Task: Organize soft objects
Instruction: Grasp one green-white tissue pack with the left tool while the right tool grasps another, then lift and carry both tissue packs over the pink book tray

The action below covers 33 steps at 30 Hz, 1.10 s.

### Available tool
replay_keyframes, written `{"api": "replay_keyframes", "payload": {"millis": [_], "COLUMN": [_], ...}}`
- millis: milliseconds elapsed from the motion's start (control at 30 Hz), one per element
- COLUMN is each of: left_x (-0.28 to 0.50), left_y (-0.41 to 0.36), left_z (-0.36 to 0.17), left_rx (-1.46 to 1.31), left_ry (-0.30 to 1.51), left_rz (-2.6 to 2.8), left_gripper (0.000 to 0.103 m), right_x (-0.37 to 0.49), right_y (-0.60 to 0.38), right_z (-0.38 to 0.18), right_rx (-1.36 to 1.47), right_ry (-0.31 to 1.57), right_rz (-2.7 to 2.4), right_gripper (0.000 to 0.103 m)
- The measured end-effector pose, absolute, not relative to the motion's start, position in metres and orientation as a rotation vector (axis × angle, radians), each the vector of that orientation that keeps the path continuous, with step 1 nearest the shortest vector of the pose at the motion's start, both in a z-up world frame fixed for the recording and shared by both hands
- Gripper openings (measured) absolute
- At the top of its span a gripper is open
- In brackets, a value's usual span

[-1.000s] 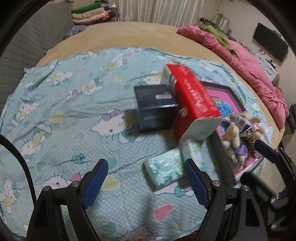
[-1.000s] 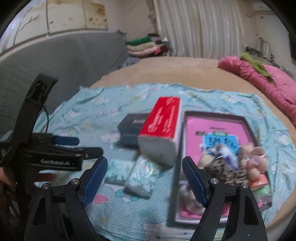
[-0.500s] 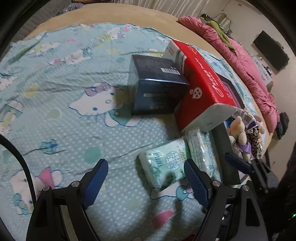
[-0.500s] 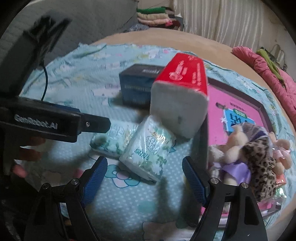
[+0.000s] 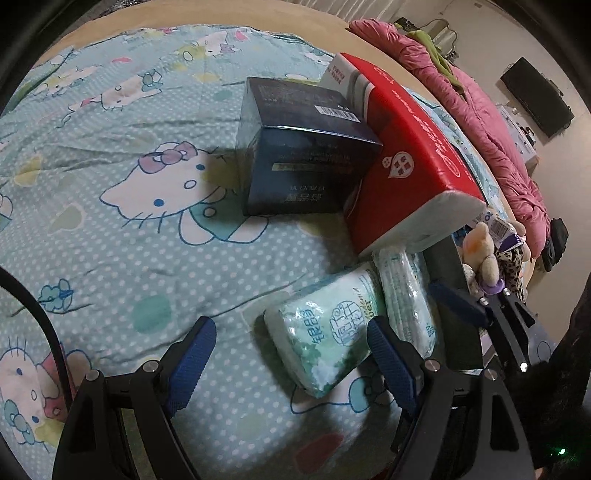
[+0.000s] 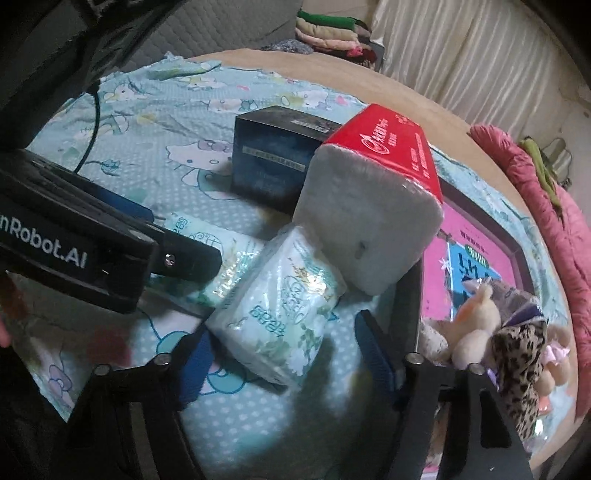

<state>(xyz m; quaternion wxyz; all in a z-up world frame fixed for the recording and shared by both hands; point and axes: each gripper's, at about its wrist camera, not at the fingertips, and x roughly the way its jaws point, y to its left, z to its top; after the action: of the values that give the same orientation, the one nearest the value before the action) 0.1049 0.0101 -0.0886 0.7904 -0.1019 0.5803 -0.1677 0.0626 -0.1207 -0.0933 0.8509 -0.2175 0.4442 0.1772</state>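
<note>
Two small green-and-white tissue packs lie side by side on the Hello Kitty sheet. The nearer pack (image 5: 325,332) sits by my left gripper's (image 5: 291,354) right finger; the gripper is open. The second pack (image 5: 406,295) lies beside it, against the tray. In the right wrist view that second pack (image 6: 280,310) lies between the fingers of my open right gripper (image 6: 284,358), with the other pack (image 6: 221,266) behind it. A big red-topped tissue pack (image 6: 373,206) and a dark blue box (image 6: 277,158) stand behind. Plush toys (image 6: 495,332) lie in the pink-floored tray (image 6: 476,236).
A pink quilt (image 5: 491,122) lies along the bed's far right edge. Folded clothes (image 6: 332,33) are stacked at the back by the curtain. The left gripper's body (image 6: 92,240) crosses the right wrist view on the left. The sheet (image 5: 110,184) stretches to the left.
Both grippers have moved forward and down toward the two small tissue packs, which now look larger. The right gripper's fingers now flank one pack. Both stay open.
</note>
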Motion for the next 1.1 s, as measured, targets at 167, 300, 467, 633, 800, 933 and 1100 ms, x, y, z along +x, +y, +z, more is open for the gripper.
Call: {"api": "replay_keyframes", "payload": {"millis": [167,300,467,633,800,933,1100], "left_x": [0.110,0.112,0.118,0.122,0.117,0.105,0.088], "left_y": [-0.004,-0.011,-0.021,-0.019,-0.022,-0.025,-0.024], "left_z": [-0.091,-0.093,-0.095,-0.097,-0.092,-0.079,-0.054], "left_rx": [-0.203,-0.220,-0.258,-0.313,-0.289,-0.253,-0.193], "left_ry": [1.250,1.244,1.232,1.205,1.190,1.167,1.118], "left_rz": [-0.366,-0.375,-0.391,-0.395,-0.405,-0.402,-0.379], "left_gripper": [0.083,0.081,0.061,0.045,0.040,0.039,0.038], "right_x": [0.061,0.064,0.064,0.071,0.076,0.073,0.059], "right_y": [-0.119,-0.134,-0.150,-0.157,-0.162,-0.169,-0.169], "right_z": [-0.095,-0.086,-0.074,-0.076,-0.075,-0.068,-0.046], "right_rx": [-0.468,-0.383,-0.306,-0.247,-0.200,-0.133,-0.107], "right_ry": [0.946,0.950,0.923,0.942,0.944,0.931,0.863], "right_rz": [0.391,0.406,0.402,0.391,0.405,0.447,0.495], "right_gripper": [0.048,0.042,0.039,0.039,0.034,0.026,0.025]}}
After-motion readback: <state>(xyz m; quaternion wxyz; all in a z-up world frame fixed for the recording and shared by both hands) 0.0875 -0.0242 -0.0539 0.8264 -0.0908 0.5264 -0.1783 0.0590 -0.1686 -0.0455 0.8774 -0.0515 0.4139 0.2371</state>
